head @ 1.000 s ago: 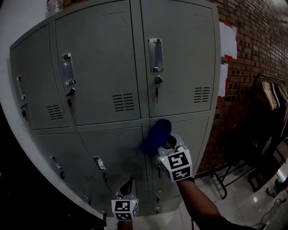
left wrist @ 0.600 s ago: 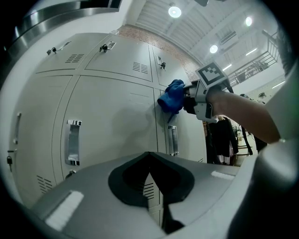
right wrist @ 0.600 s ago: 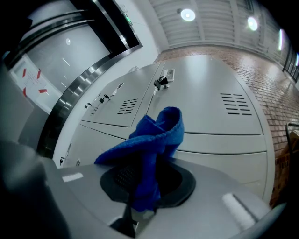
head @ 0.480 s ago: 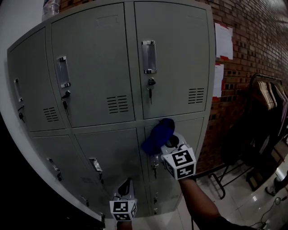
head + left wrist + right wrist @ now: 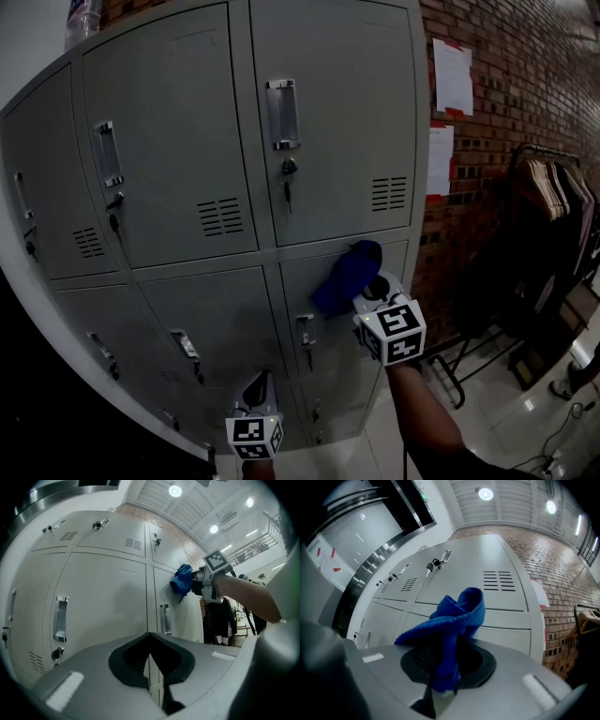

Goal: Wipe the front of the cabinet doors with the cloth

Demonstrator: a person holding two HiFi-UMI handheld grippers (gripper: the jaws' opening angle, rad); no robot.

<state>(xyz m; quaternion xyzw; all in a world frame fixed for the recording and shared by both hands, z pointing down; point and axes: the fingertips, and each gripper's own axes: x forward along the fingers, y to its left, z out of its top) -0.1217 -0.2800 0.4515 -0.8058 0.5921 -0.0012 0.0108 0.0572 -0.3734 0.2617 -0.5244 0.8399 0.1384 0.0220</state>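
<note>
**While the left gripper hangs idle, the cloth meets the lower right door**

Where the tall grey metal locker cabinet [image 5: 187,141] fills the left and middle of the head view, its upper doors with their chrome handles and vent slots have no gripper in front of them. Low in front of the bottom doors hangs the left gripper [image 5: 260,386], and its own view shows its jaws shut flat against each other with nothing between them [image 5: 150,667]. It is well apart from the cloth, below it and to its left.

Further right, the right gripper [image 5: 367,292] has its jaws clamped on the bunched blue microfibre cloth [image 5: 345,274]. In the right gripper view the cloth [image 5: 450,620] rises out of the closed jaws [image 5: 440,677] and folds over ahead of the tips. That puts the fabric, not the gripper, toward the metal. The wad lies at the top of the lower right door [image 5: 295,291], just under the seam, and appears to touch it, though no view proves contact.

Most of that door's bare face lies down and to the left of the cloth. The right gripper is far the nearer, so the stroke is probably its own to make.

At the far right stand the red brick wall [image 5: 487,141] and a dark clothes rack [image 5: 553,197].
</note>
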